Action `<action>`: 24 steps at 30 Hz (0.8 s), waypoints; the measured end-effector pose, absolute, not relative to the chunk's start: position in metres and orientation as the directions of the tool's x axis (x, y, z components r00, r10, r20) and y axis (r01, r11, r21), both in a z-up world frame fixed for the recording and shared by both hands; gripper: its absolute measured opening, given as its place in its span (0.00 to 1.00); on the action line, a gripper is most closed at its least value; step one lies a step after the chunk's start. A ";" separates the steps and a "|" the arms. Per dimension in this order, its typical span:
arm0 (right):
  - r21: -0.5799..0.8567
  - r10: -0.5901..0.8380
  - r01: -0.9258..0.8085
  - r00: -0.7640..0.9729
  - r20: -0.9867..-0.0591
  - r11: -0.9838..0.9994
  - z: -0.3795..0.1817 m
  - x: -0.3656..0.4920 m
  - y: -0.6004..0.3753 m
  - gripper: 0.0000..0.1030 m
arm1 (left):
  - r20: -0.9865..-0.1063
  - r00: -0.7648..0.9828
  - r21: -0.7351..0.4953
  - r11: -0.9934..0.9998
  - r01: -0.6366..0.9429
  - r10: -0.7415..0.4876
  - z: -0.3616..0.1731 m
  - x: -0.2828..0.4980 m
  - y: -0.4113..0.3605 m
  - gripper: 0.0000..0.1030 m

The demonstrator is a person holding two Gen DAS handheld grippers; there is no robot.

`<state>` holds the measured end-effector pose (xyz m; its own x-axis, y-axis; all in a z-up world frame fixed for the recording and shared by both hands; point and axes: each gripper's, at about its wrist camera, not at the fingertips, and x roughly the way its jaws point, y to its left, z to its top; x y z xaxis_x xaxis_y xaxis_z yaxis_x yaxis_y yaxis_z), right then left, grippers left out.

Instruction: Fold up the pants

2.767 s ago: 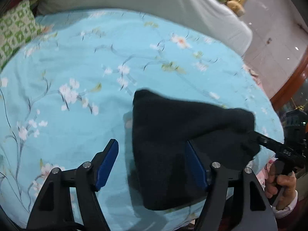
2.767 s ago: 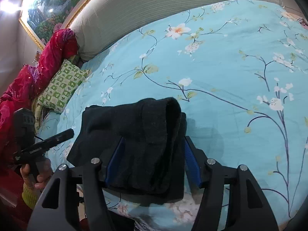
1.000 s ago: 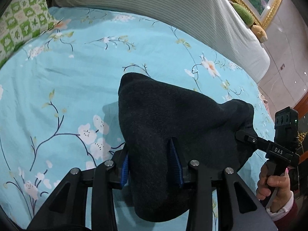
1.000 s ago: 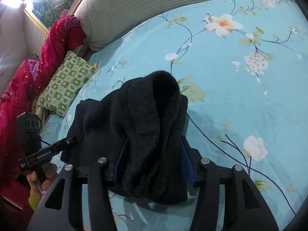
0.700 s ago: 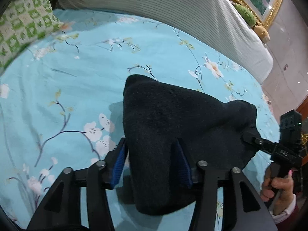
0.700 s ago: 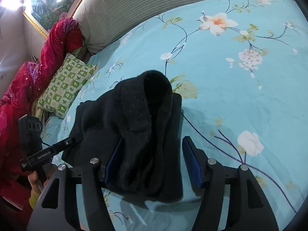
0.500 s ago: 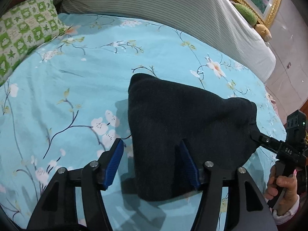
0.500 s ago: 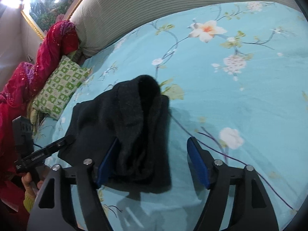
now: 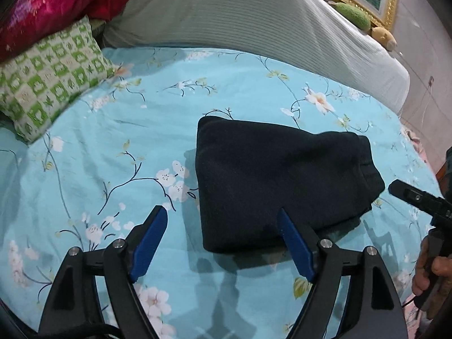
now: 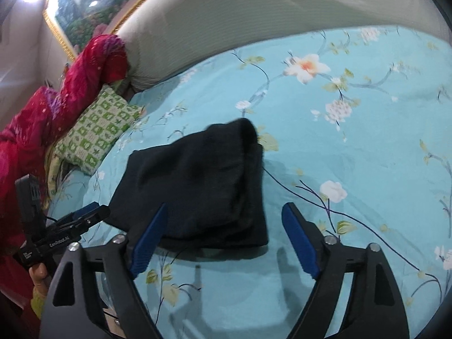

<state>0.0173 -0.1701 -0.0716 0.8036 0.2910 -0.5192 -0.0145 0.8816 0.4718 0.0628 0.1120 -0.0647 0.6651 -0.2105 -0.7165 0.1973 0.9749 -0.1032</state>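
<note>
Covering the bed, a turquoise floral cotton sheet [image 9: 84, 147] carries the folded black fleece pants [image 9: 276, 180], lying flat at its middle. Both blue-padded grippers, left [image 9: 223, 240] and right [image 10: 224, 234], gape wide, holding nothing. "GenRobot.AI" reads on the left gripper's body.

This is a bedroom in a home: a bed spread with a turquoise floral sheet [image 9: 118, 147], a long grey bolster [image 9: 254, 25] at twelve o'clock, a green checked pillow [image 9: 48, 76] at ten, and a gilt-framed landscape painting [image 10: 93, 8] on the wall
</note>
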 end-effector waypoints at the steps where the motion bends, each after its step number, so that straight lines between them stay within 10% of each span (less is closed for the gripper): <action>1: 0.457 0.285 -0.022 0.809 -0.515 0.889 -0.069 0.014 -0.166 0.85 | -0.713 0.672 -0.091 0.977 0.193 -0.199 -0.064 0.059 0.111 0.80; 24: 0.224 0.147 -0.036 0.852 -0.502 0.974 -0.088 -0.005 -0.116 0.98 | -0.632 0.770 0.038 0.990 0.137 -0.083 -0.088 0.020 0.095 0.81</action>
